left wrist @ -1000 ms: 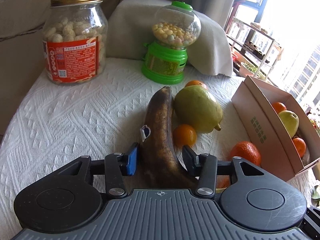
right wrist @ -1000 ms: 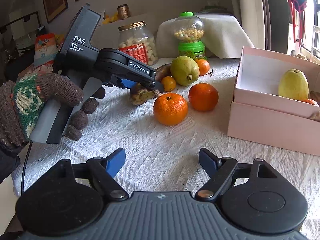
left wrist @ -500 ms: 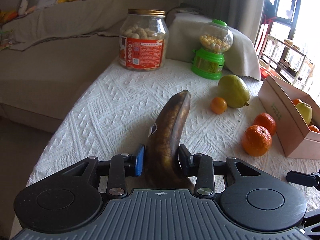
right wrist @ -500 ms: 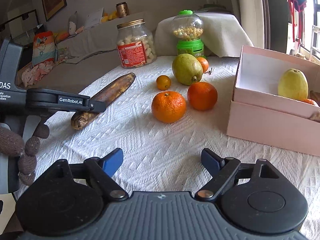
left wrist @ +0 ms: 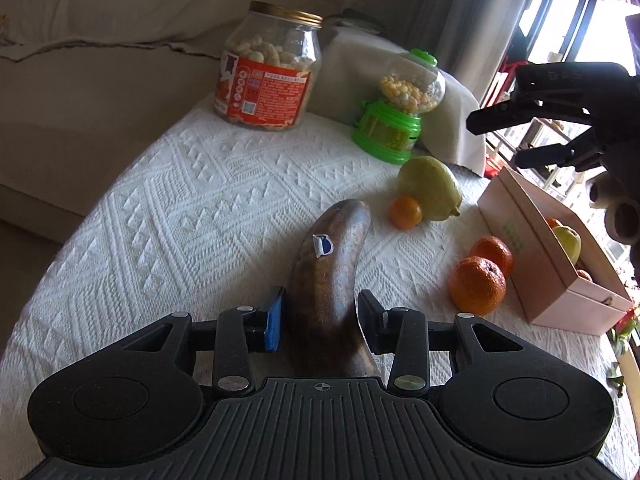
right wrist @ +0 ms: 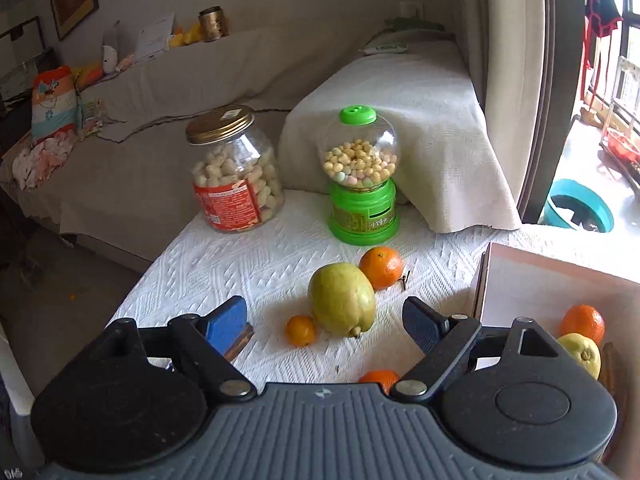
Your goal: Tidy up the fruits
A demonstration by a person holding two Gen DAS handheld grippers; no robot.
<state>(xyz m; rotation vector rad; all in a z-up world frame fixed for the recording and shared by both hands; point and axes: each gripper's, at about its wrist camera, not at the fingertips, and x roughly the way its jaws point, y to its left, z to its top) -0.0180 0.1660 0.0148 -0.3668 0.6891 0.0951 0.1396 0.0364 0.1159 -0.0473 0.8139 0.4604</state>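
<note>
A dark brown banana (left wrist: 332, 264) with a small sticker lies on the white tablecloth (left wrist: 192, 208), its stem end between the jaws of my left gripper (left wrist: 320, 320). Those jaws are opening, and the pads stand just off the peel. My right gripper (right wrist: 324, 312) hangs open and empty above a green pear (right wrist: 342, 300) and a small orange (right wrist: 301, 330). In the left wrist view it shows at the upper right (left wrist: 500, 136). Two larger oranges (left wrist: 476, 286) sit beside the pink box (left wrist: 532, 248). The box holds an orange (right wrist: 582, 322) and a yellow fruit (right wrist: 580, 354).
A snack jar (left wrist: 270, 72) with a gold lid and a green candy dispenser (left wrist: 396, 120) stand at the back of the table. Another orange (right wrist: 381, 266) lies behind the pear. The table's edge drops off on the left toward a covered sofa (right wrist: 120, 168).
The left gripper closed on the banana, lifted it back away from the pear, then lowered it to the cloth and loosened. The right gripper rose and went forward over the pear.
</note>
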